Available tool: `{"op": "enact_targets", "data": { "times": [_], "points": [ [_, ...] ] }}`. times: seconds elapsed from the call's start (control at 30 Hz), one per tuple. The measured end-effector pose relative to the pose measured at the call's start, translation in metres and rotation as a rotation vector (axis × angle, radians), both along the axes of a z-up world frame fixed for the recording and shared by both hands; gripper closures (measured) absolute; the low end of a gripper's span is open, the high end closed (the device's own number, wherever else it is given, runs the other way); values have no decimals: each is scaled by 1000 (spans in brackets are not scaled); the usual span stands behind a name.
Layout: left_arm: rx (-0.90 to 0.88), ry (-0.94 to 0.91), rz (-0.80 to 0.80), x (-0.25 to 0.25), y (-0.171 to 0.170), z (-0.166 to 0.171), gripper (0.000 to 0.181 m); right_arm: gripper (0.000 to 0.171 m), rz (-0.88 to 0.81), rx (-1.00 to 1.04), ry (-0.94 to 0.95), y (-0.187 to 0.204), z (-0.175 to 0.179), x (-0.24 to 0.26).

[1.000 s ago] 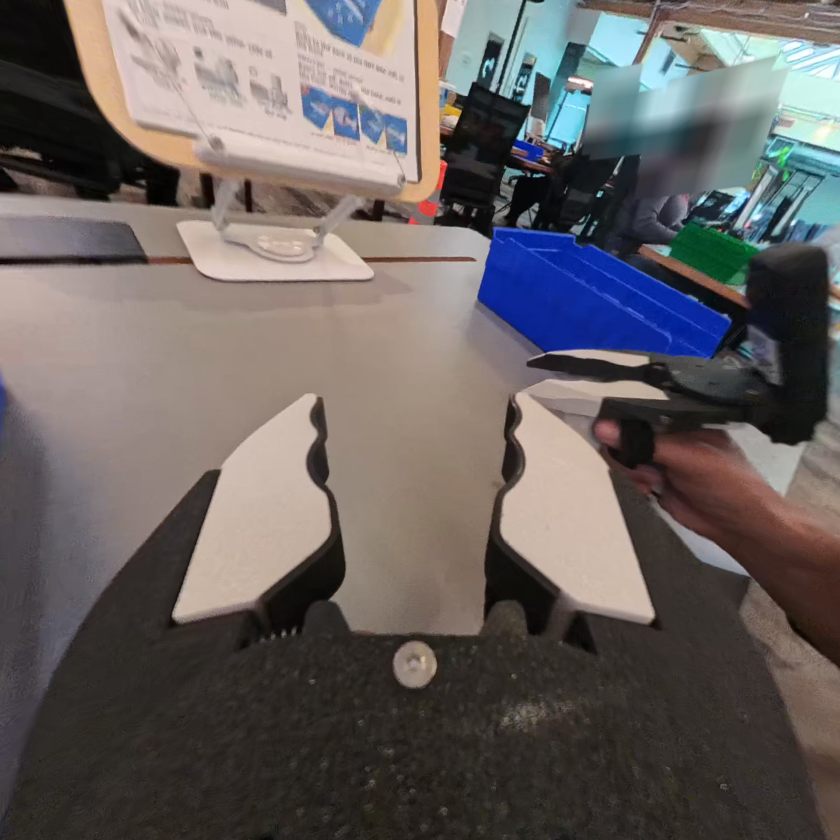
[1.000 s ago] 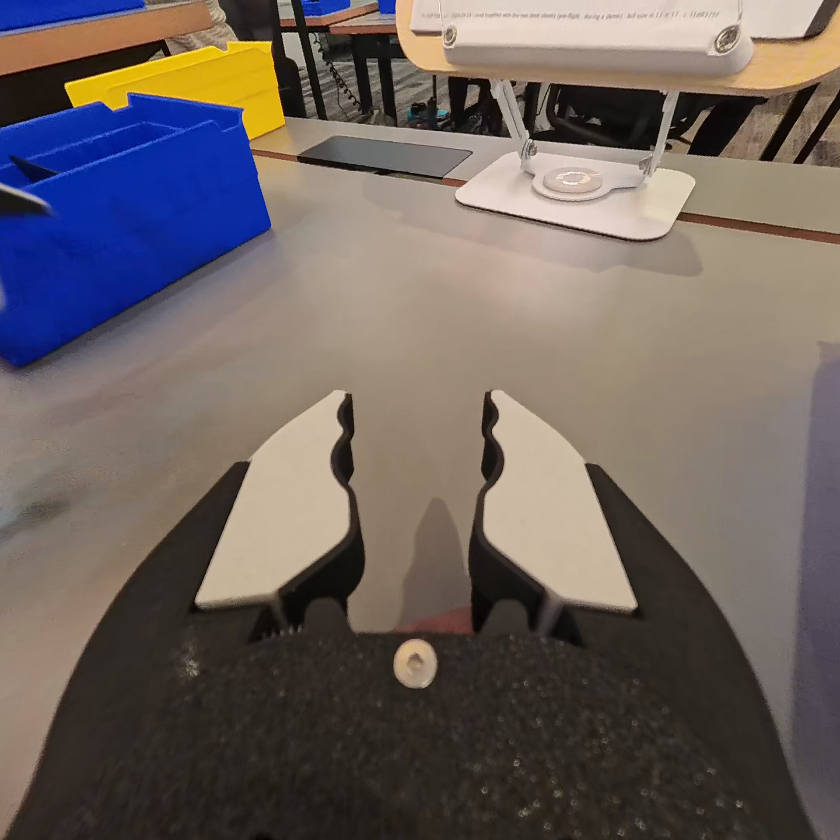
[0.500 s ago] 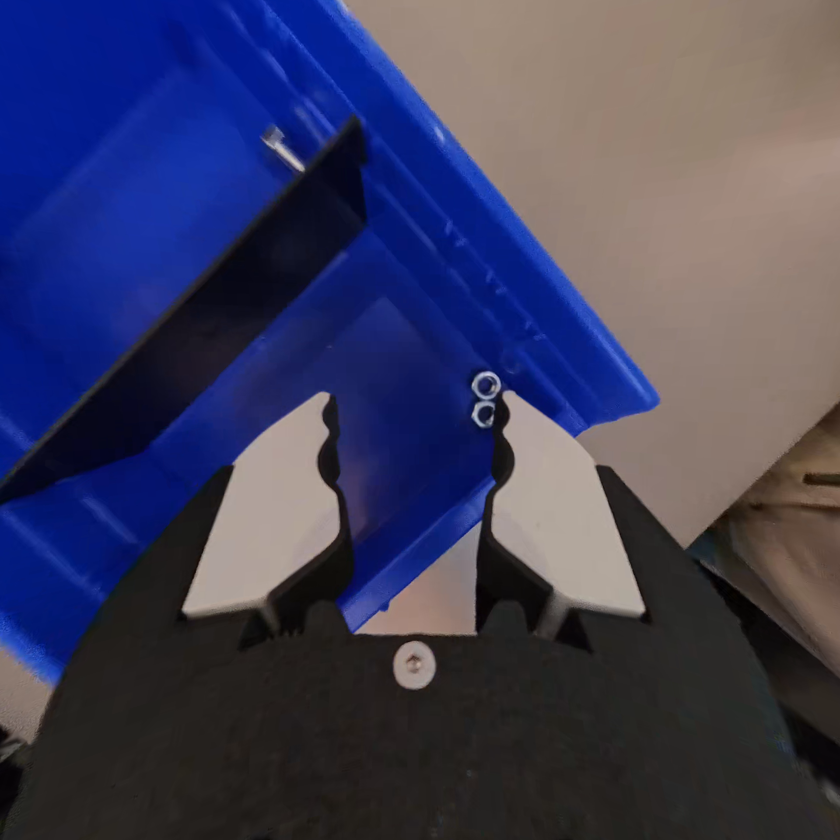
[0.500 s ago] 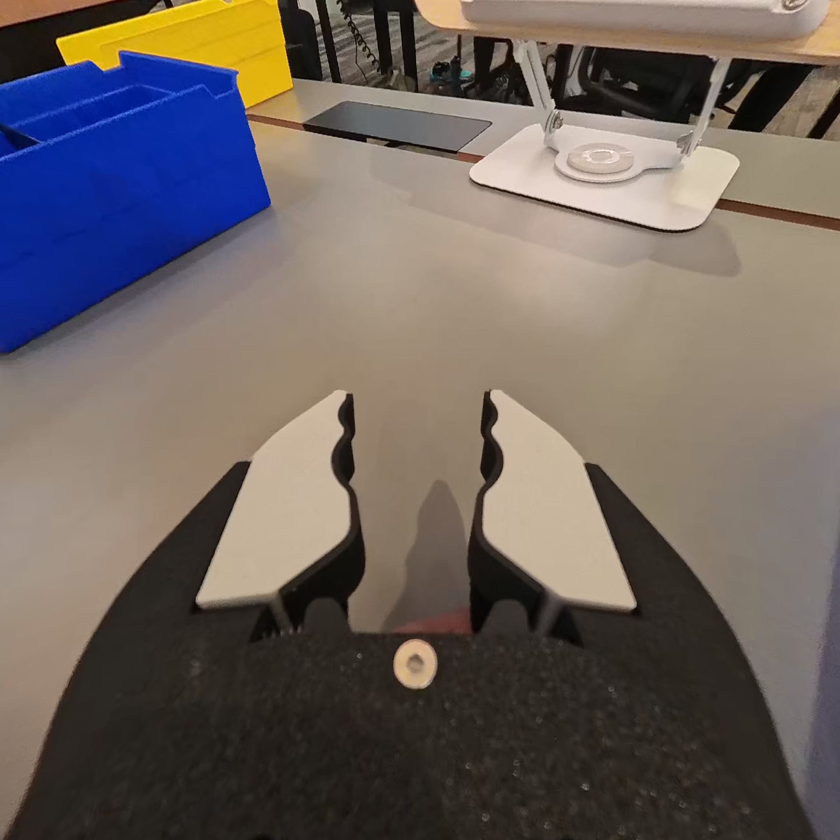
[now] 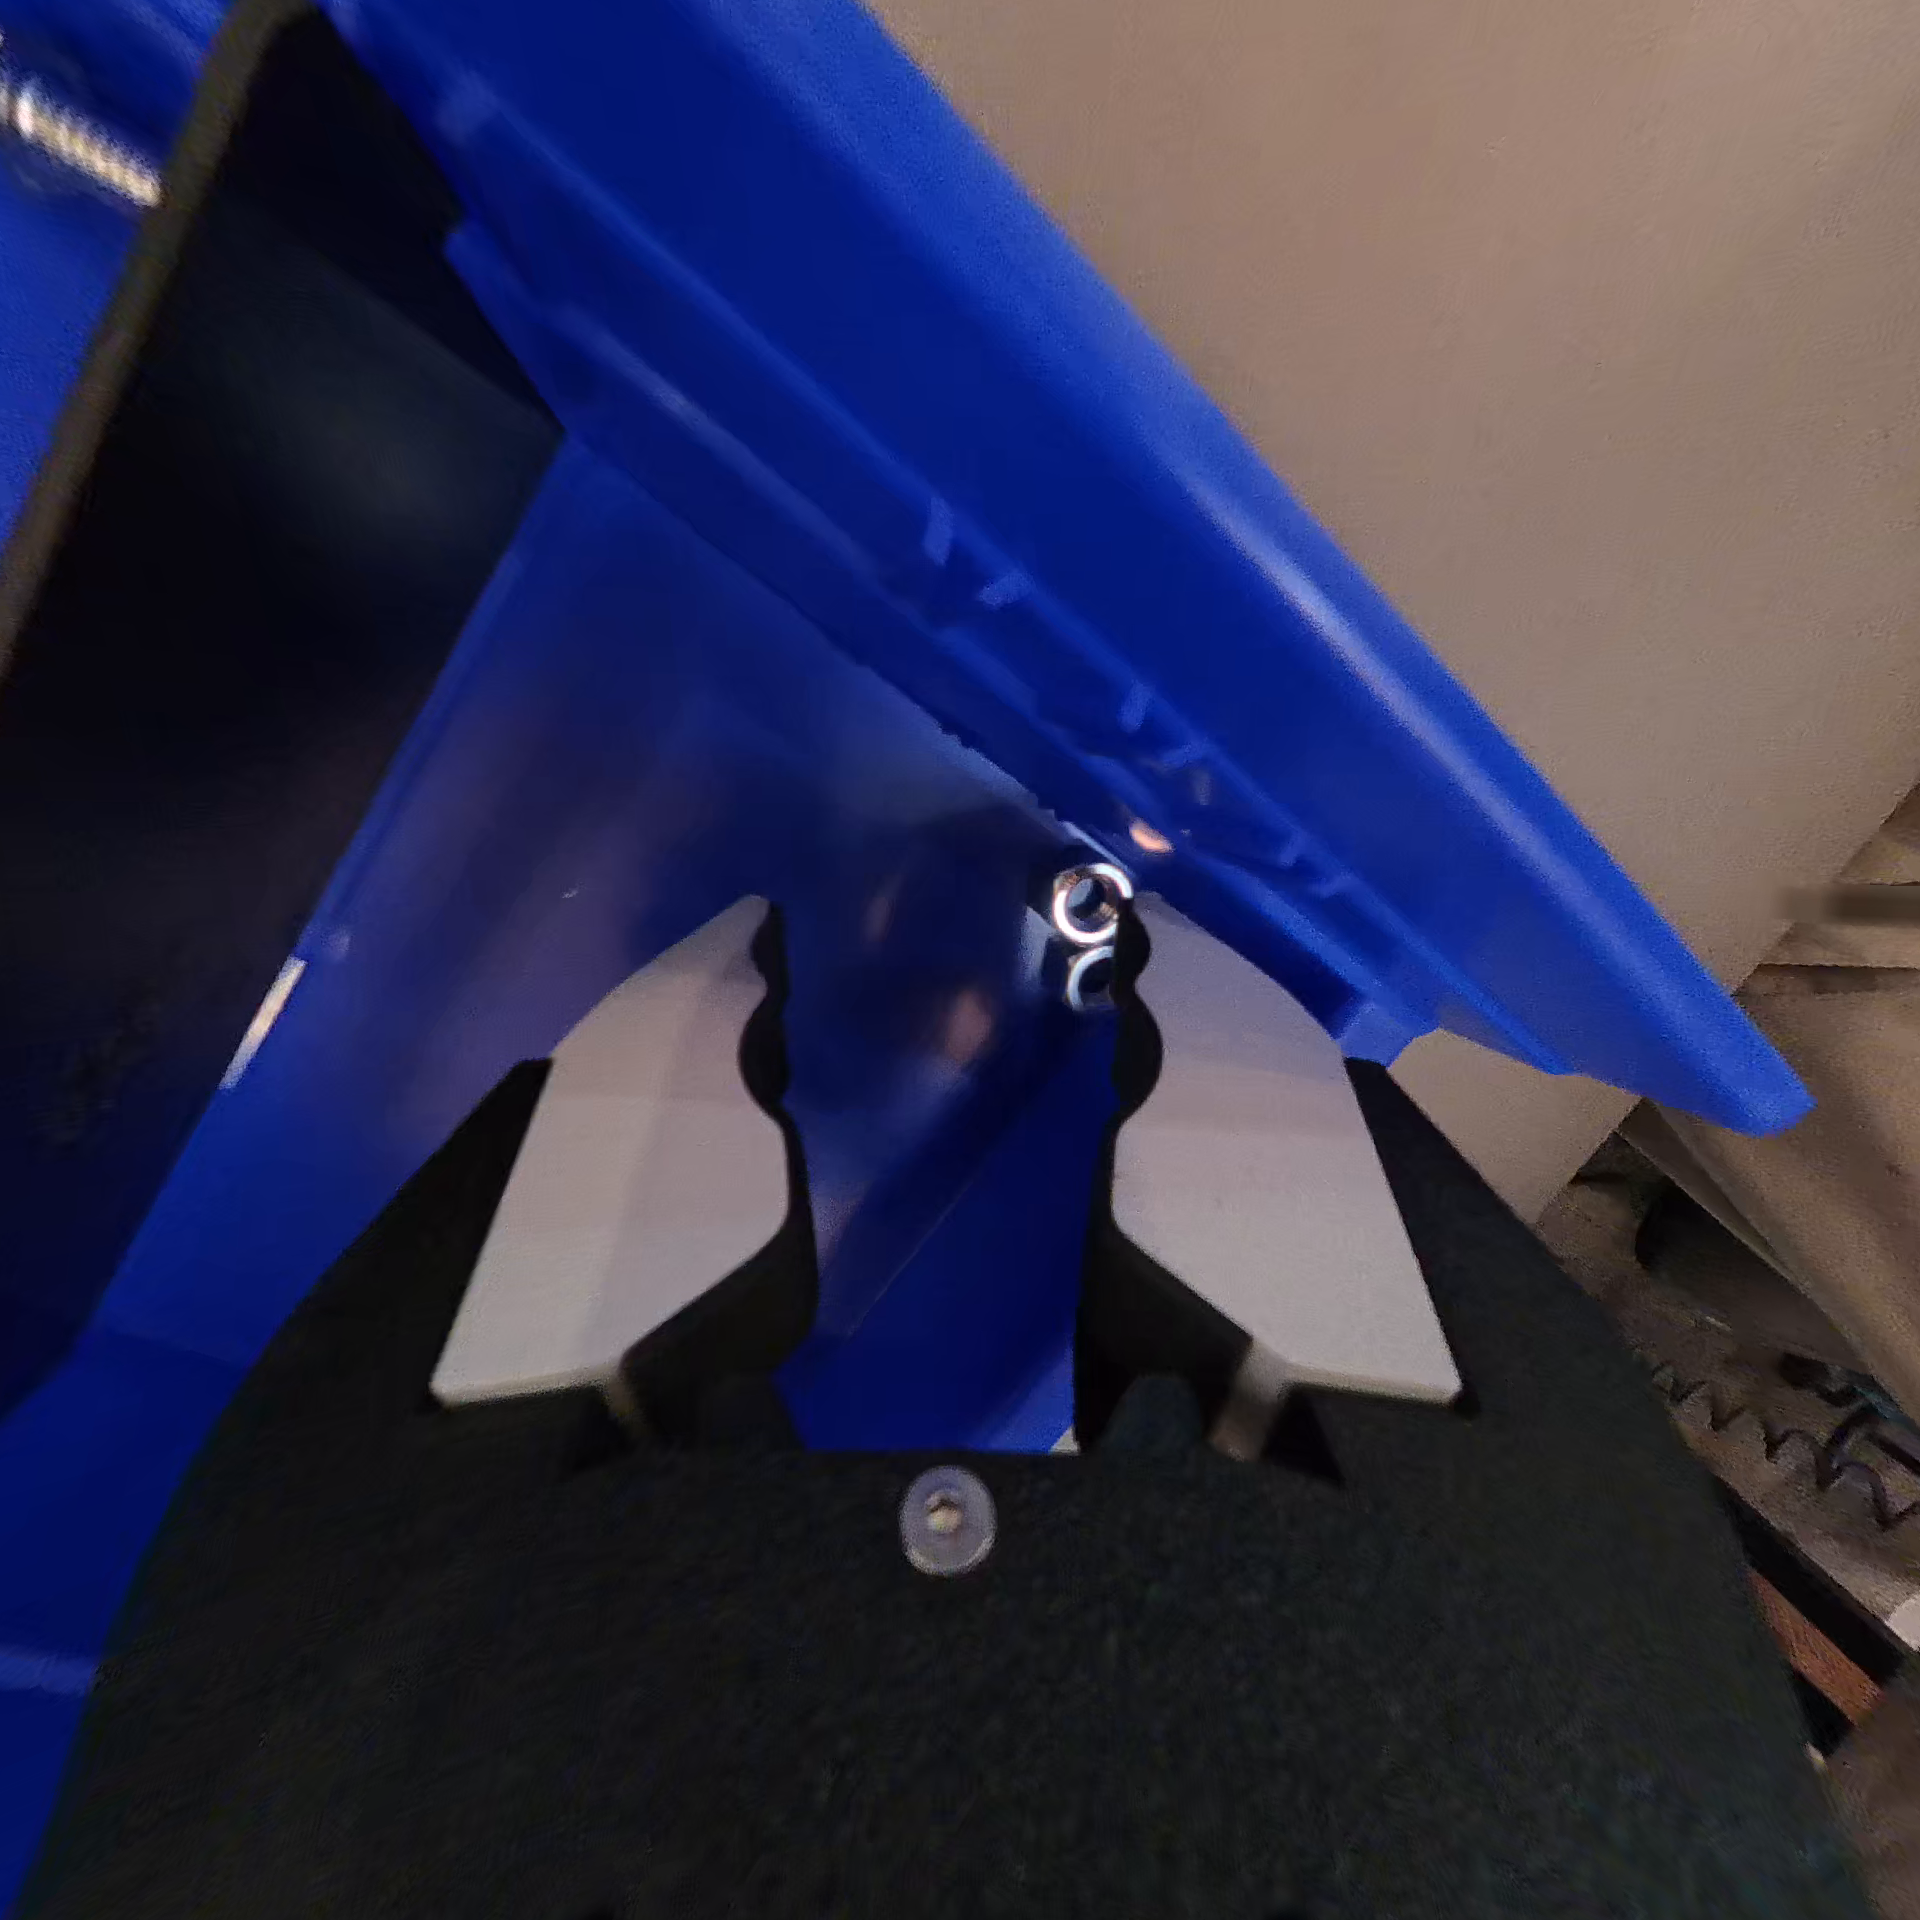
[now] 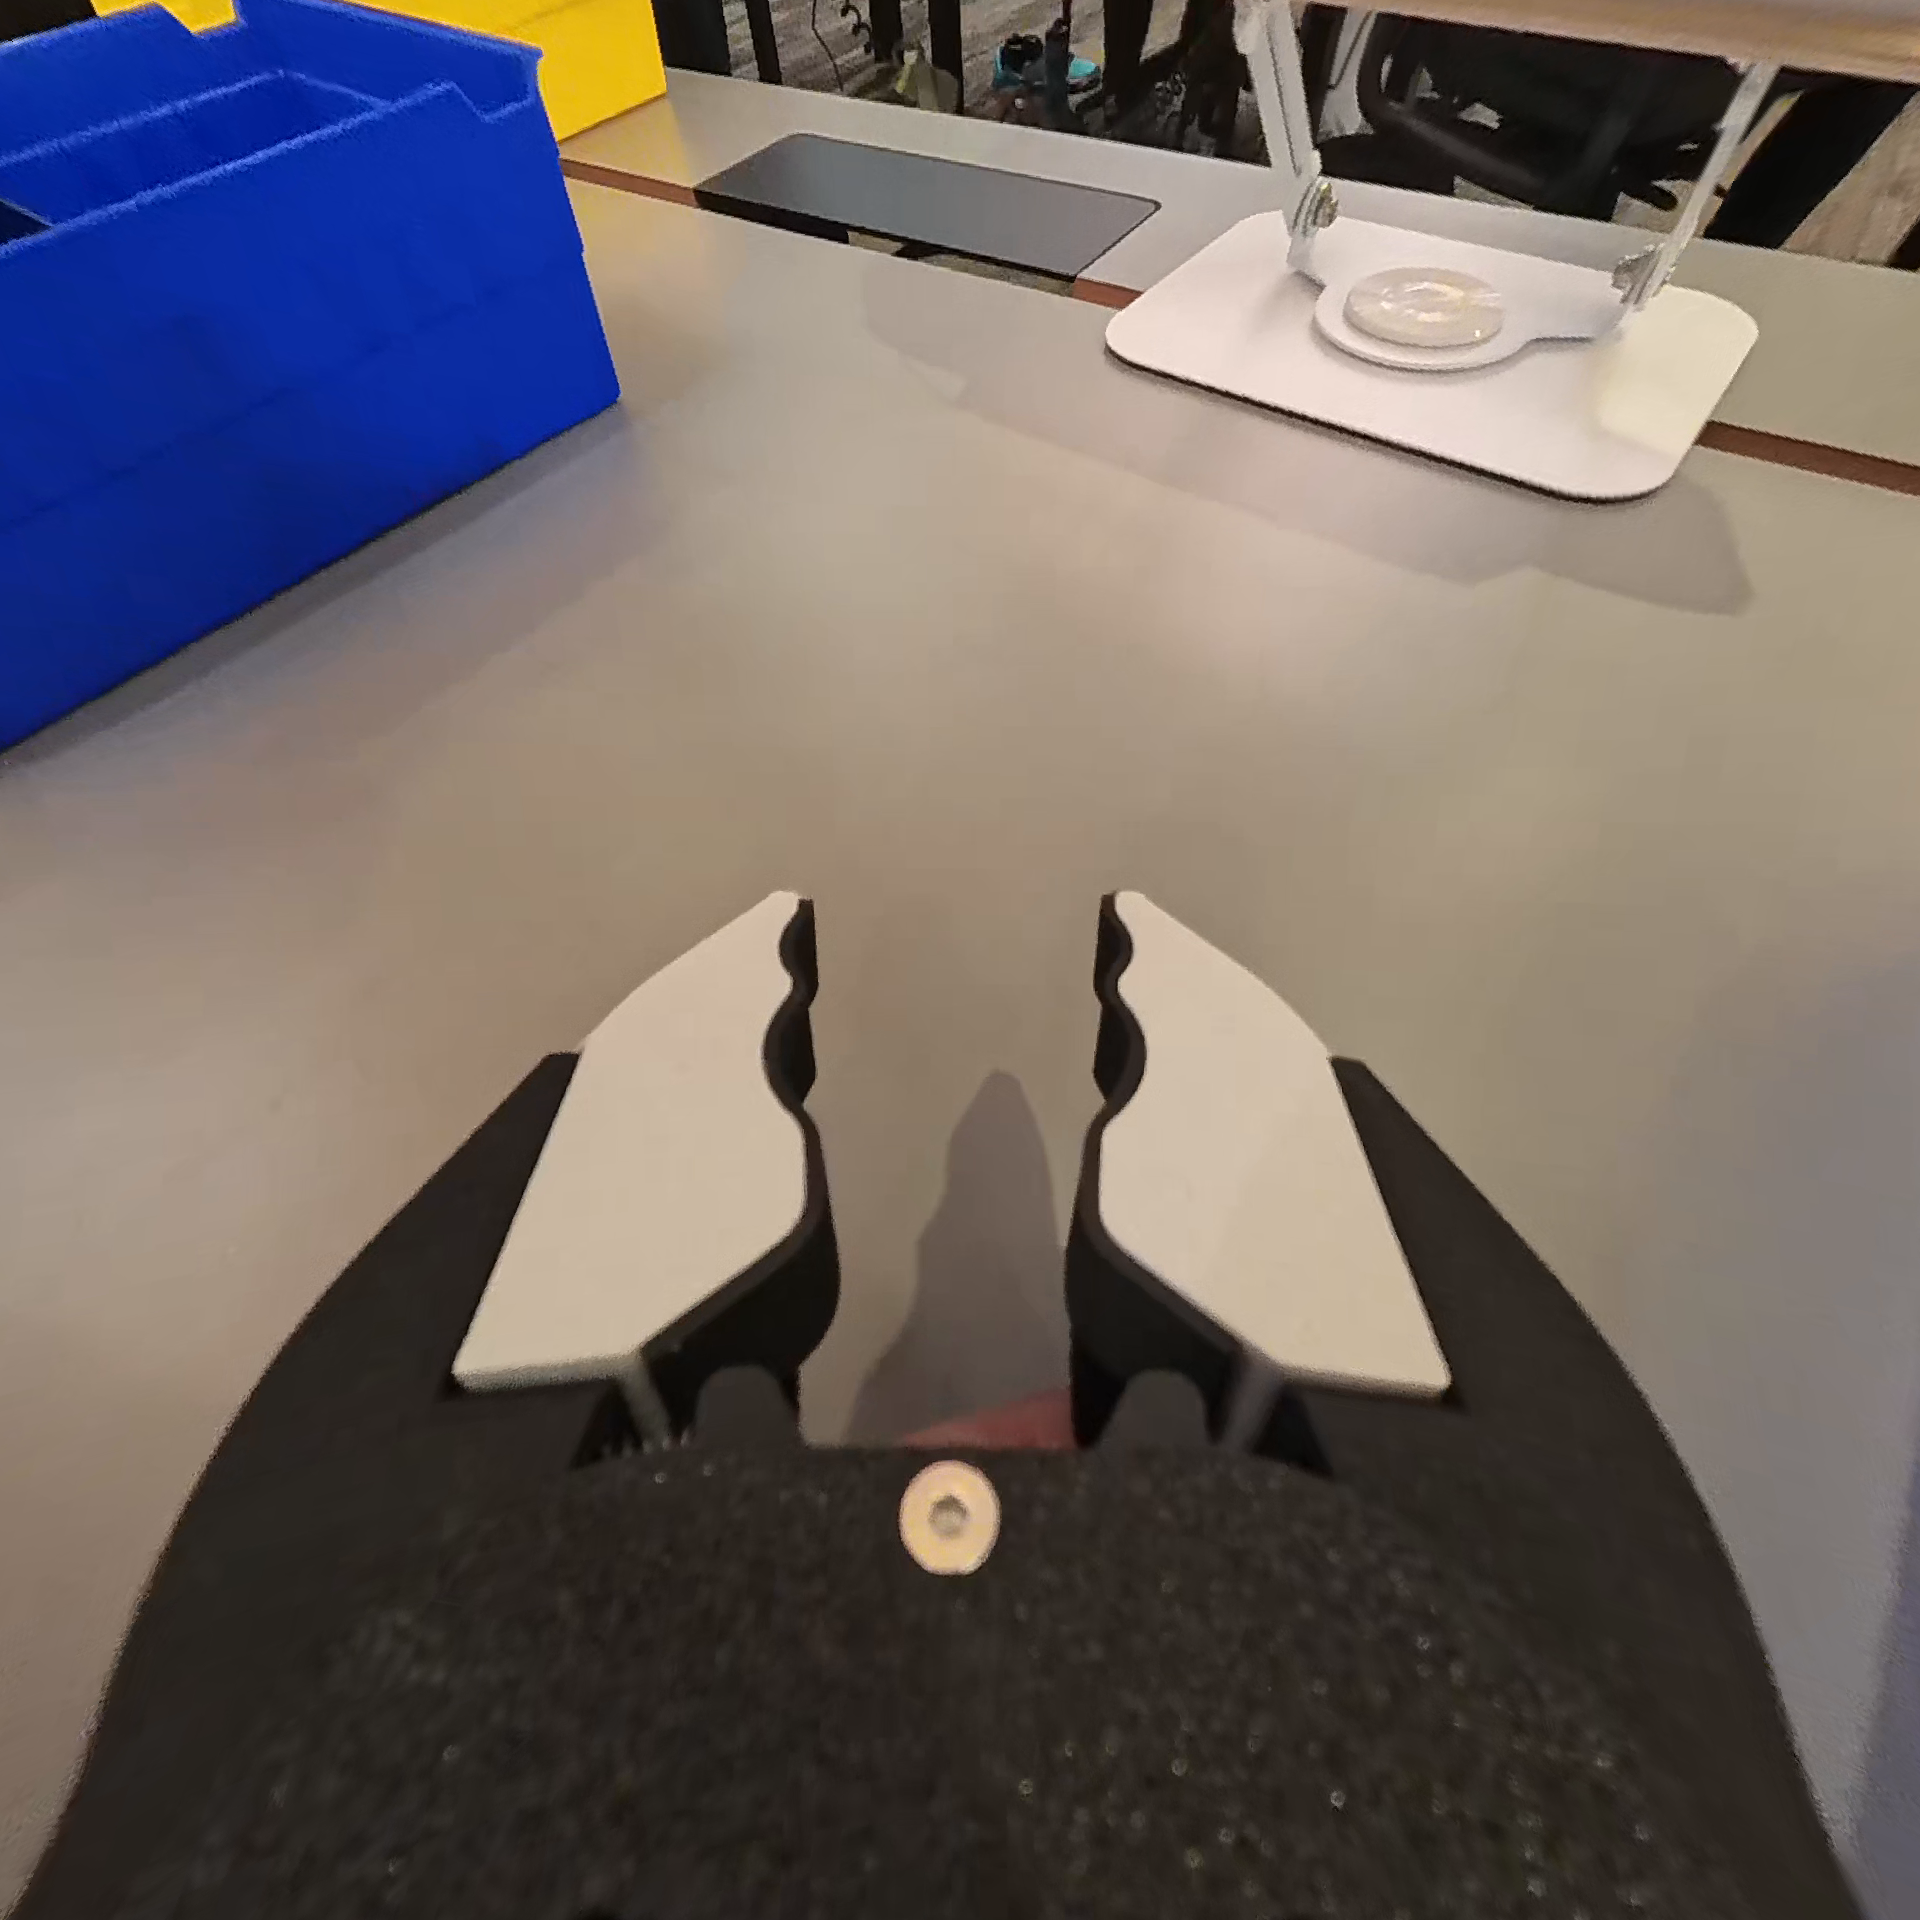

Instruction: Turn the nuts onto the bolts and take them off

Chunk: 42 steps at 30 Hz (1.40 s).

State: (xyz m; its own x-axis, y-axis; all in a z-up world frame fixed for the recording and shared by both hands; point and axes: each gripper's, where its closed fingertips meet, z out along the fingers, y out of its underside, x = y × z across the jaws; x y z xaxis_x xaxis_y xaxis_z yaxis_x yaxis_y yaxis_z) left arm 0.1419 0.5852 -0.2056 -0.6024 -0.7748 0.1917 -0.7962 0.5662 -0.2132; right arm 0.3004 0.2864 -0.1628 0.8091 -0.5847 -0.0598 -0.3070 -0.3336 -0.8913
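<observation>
Two small silver nuts lie in the corner of a compartment of the blue bin. My left gripper is open and reaches down into that compartment, its right fingertip just beside the nuts. A threaded bolt shows blurred at the top left, behind a black divider. My right gripper is open and empty, low over the grey table. The blue bin also shows in the right wrist view, far to its left.
A white stand base sits on the table at the back right. A black inset panel lies at the table's back. A yellow bin stands behind the blue one. The floor shows past the table edge. My hands' fingertips stand some 35 centimetres from each other. About 12 centimetres separates my left fingertips from the threaded bolt.
My left gripper swung from over the table to above the blue bin, then dropped lower into the nut compartment. My right gripper moved slightly forward over the table and stayed open.
</observation>
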Motion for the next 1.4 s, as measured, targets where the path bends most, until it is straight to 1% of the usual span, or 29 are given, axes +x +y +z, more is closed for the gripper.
{"op": "enact_targets", "data": {
  "times": [0.13, 0.2, 0.27, 0.33, 0.4, 0.57, 0.73, 0.83, 1.0, 1.27, 1.4],
  "points": [
    [4, 81, -46, -8, -4, -3, 123, 121, 17, 5, -5, 6, 3, -1],
    [33, 112, -72, -9, -1, -4, 129, 122, 30, 5, -3, 9, 4, -2],
    [19, 176, -92, -13, -1, -3, 129, 122, 42, 1, -8, 12, 5, -3],
    [29, 190, -108, -11, 0, -4, 135, 123, 44, -3, -18, 13, 6, -3],
    [34, 195, -130, -11, 0, -3, 135, 123, 42, -1, -24, 12, 8, -3],
    [47, 139, -126, -3, -1, -5, 142, 123, 37, 6, -15, 9, 8, -3],
    [105, 60, -126, -2, -2, -8, 141, 124, 39, 2, -20, 8, 9, -2],
    [142, 3, -126, 1, -3, -9, 144, 125, 40, 10, -19, 9, 10, -3],
    [167, -25, -138, 2, -2, -10, 145, 125, 52, 1, -26, 12, 11, -6],
    [198, -49, -110, 5, 9, -9, 134, 127, 41, -3, -32, 7, 14, -4],
    [280, -67, -94, 7, 31, -7, 132, 127, 46, -5, -32, 9, 13, -5]
  ]
}}
